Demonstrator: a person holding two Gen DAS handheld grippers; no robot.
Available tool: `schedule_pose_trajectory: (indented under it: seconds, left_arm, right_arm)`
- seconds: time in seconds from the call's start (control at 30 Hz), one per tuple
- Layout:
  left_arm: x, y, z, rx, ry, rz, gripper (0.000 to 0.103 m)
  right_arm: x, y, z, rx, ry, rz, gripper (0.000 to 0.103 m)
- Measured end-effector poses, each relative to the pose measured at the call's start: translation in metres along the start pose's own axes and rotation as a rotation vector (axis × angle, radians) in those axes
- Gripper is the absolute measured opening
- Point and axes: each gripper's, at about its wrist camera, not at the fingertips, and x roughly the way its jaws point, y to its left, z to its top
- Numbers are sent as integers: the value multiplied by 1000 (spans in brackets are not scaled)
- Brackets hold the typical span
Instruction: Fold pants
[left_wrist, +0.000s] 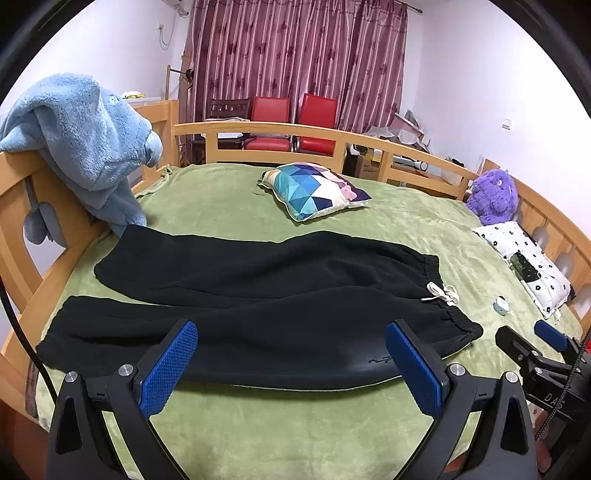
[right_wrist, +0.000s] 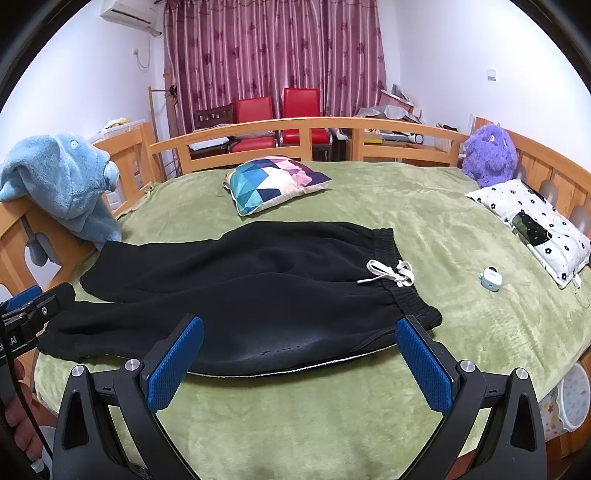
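- The left gripper hangs above the near edge of the bed, tilted downward toward the pants, its jaws spread wide and released, nothing between the blue pads.
- The right gripper holds a matching pose beside it, also tilted down, jaws wide apart and empty; its blue pads frame the near hem of the waist end without touching the cloth.
- Each gripper shows at the edge of the other's view: the right one at the lower right of the left wrist view, the left one at the left edge of the right wrist view.
- The pants lie flat on the green blanket, near the front edge of the bed, their long axis running left to right across both views.
- The waistband points right, the two leg ends point left, toward the wooden bed rail and the blue towel draped over it.
- The pants are black, soft and thick-looking, with an elastic gathered waist and a white drawstring tied in a loose bow.
- The legs are parted slightly, one lying behind the other, with light wrinkles.
- A patterned cushion sits behind the pants; a small white case lies to the right of the waistband, apart from it.
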Motion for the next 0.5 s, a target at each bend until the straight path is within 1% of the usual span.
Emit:
schedule_pose_trajectory:
  seconds: [0.13,0.5]
  left_arm:
    - [-2,1,0,5,1,-17,103]
    - [-3,-2,0,6,3,-25,103]
  right_arm:
    - [0,1,0,3,-1,-4,102]
    - [0,2,0,13,1,-16,102]
